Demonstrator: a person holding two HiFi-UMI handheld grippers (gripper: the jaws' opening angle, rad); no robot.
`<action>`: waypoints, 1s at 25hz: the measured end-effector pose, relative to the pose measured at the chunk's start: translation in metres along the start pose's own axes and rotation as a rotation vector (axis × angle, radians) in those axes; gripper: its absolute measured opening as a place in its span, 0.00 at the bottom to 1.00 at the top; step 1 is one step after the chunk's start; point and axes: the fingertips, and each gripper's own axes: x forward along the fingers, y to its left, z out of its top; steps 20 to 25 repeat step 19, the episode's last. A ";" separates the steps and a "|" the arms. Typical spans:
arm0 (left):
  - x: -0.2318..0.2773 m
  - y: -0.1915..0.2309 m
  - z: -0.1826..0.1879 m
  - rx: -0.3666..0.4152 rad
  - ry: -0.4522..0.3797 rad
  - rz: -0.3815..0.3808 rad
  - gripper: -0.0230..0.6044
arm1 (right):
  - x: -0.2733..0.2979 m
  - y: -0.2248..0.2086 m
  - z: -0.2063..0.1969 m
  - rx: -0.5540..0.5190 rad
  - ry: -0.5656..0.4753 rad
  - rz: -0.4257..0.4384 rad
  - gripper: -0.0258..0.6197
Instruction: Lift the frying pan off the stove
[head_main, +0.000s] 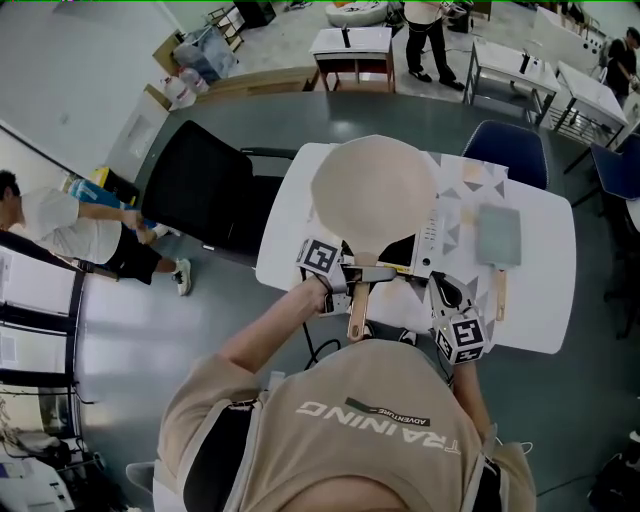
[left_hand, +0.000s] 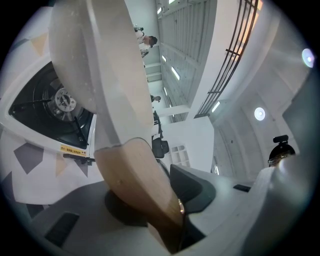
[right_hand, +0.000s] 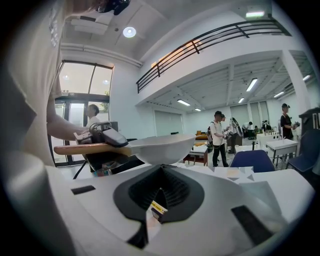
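Observation:
The cream frying pan (head_main: 373, 190) hangs in the air above the white stove (head_main: 428, 240) on the white table (head_main: 540, 300). My left gripper (head_main: 352, 276) is shut on its wooden handle (head_main: 357, 312). In the left gripper view the handle (left_hand: 135, 180) fills the space between my left gripper's (left_hand: 155, 200) jaws, and the stove's black top (left_hand: 45, 107) lies below the pan (left_hand: 95, 55). The right gripper view shows the pan (right_hand: 160, 147) from the side, raised off the stove. My right gripper (head_main: 447, 292) rests near the table's front edge, shut and holding nothing (right_hand: 160, 197).
A grey flat rectangular utensil with a wooden handle (head_main: 498, 236) lies on the table right of the stove. A black office chair (head_main: 205, 190) stands left of the table and a blue chair (head_main: 505, 150) behind it. People (right_hand: 218, 135) stand among tables further back.

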 end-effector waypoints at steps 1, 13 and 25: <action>0.000 0.000 0.001 0.001 -0.001 -0.002 0.27 | 0.001 0.000 -0.001 -0.001 0.002 0.000 0.03; -0.002 -0.003 0.002 0.004 -0.005 -0.020 0.28 | 0.000 0.001 -0.003 0.003 0.018 -0.003 0.03; -0.009 0.004 0.007 0.025 -0.011 0.007 0.28 | 0.007 0.005 0.003 -0.004 0.006 0.007 0.03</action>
